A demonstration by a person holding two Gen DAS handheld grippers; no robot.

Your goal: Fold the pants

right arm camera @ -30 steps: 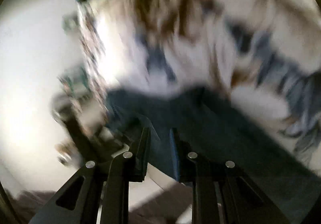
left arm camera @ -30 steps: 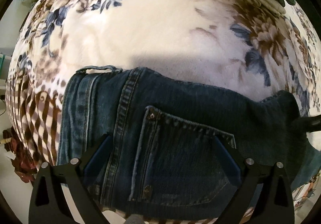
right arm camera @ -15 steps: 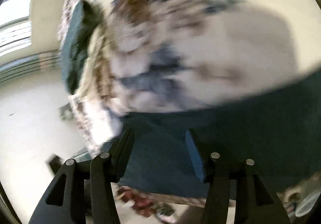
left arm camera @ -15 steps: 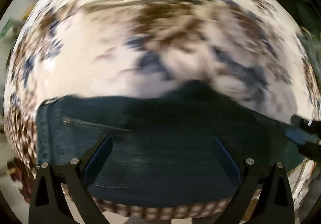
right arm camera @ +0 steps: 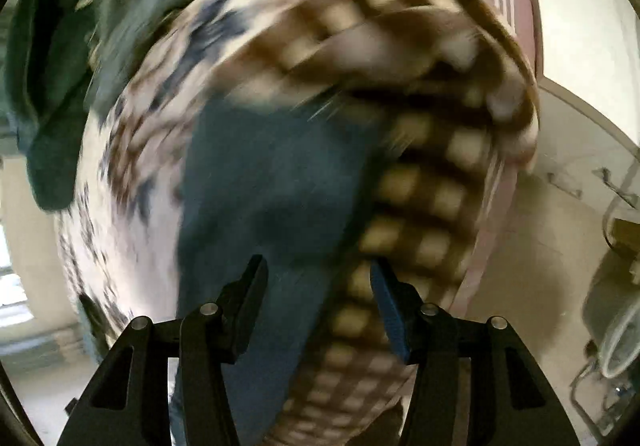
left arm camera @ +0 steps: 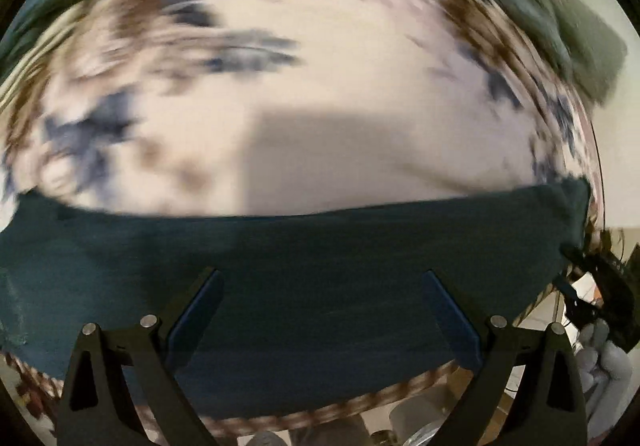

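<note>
The bed (left arm camera: 360,94) with its floral cover fills my left view, blurred. The pants (left arm camera: 304,278) lie across its near edge, now a plain dark band; the back pocket seen a second ago is gone. My left gripper (left arm camera: 320,318) hovers low over them, jaws spread wide, empty. My right gripper (right arm camera: 318,298), jaws parted further than before, straddles the denim's edge by the checkered border (right arm camera: 420,206).

Dark blue denim pants (left arm camera: 304,270) lie flat as a long band near the floral bed's edge, pretty blurry.
</note>
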